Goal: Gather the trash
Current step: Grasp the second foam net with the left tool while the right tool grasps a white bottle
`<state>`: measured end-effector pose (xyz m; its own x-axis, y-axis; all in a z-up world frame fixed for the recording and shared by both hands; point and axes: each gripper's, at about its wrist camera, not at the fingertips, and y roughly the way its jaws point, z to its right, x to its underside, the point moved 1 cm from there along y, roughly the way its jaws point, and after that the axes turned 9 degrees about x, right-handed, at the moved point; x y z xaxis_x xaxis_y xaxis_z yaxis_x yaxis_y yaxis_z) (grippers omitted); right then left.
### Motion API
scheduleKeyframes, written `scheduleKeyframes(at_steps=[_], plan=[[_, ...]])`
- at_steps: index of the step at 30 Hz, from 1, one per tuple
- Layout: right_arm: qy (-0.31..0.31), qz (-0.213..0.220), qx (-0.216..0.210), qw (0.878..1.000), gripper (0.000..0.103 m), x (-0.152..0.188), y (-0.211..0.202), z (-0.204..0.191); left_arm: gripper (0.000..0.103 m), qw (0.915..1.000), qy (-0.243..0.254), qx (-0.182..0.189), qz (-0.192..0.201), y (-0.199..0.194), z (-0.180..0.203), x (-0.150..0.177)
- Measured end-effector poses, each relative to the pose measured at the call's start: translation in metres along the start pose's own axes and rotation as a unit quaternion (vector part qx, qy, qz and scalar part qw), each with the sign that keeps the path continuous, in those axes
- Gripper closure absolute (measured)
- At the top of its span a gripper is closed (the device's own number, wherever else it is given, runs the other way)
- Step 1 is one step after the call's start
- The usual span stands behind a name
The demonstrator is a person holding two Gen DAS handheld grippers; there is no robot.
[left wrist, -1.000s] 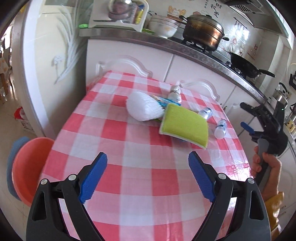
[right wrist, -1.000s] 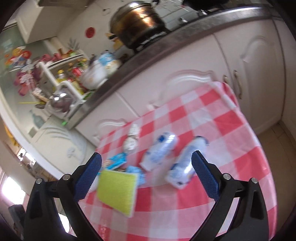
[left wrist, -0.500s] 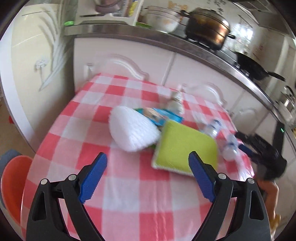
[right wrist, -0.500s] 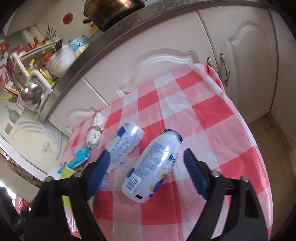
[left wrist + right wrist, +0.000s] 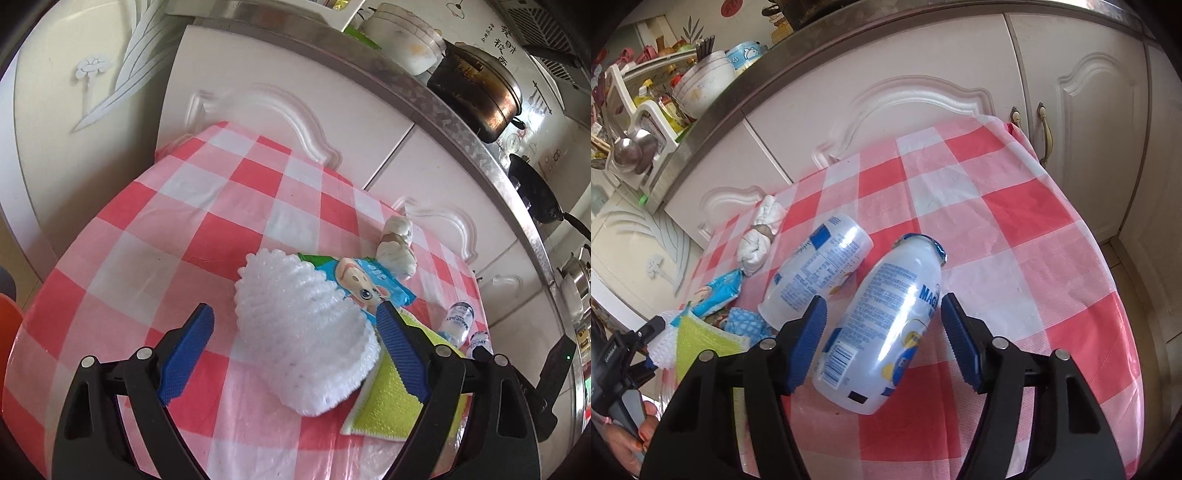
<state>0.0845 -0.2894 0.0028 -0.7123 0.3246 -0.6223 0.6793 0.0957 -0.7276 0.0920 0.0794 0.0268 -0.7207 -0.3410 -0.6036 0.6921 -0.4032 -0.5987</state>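
On the red-checked tablecloth (image 5: 207,206) lies a white foam net (image 5: 306,332), between the fingers of my open left gripper (image 5: 294,312), which do not touch it. Behind the net are a blue snack wrapper (image 5: 364,286), a crumpled tissue (image 5: 397,247) and a yellow-green sponge (image 5: 388,406). In the right wrist view two empty white drink bottles lie on their sides. The nearer bottle (image 5: 886,332) sits between the closing jaws of my right gripper (image 5: 883,306); the left pad is still clear of it. The second bottle (image 5: 816,269) lies just to its left.
White cabinet doors (image 5: 916,103) stand right behind the table, under a steel counter (image 5: 424,96) with a pot (image 5: 476,88) and bowls. An orange basin (image 5: 7,325) shows at the far left. The table edge (image 5: 1108,266) drops off on the right.
My left gripper came forward over the table until the foam net lay between its fingers. My right gripper sank onto the nearer bottle and its jaws narrowed around it.
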Motion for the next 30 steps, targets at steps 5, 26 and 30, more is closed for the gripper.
scheduleKeyframes(at_steps=[5, 26, 30], plan=[[-0.003, 0.005, 0.006, 1.0, 0.049, 0.001, -0.001, 0.001, 0.023, 1.0, -0.006, 0.0, 0.001, 0.008, -0.004, -0.002], [0.027, 0.014, -0.042, 0.999, 0.059, 0.006, -0.008, 0.011, 0.058, 0.9994, 0.019, -0.016, 0.026, -0.019, 0.0, 0.009], [0.038, 0.018, -0.067, 0.997, 0.059, 0.008, -0.013, 0.013, 0.059, 0.9992, 0.024, -0.01, 0.032, -0.033, 0.0, 0.013]])
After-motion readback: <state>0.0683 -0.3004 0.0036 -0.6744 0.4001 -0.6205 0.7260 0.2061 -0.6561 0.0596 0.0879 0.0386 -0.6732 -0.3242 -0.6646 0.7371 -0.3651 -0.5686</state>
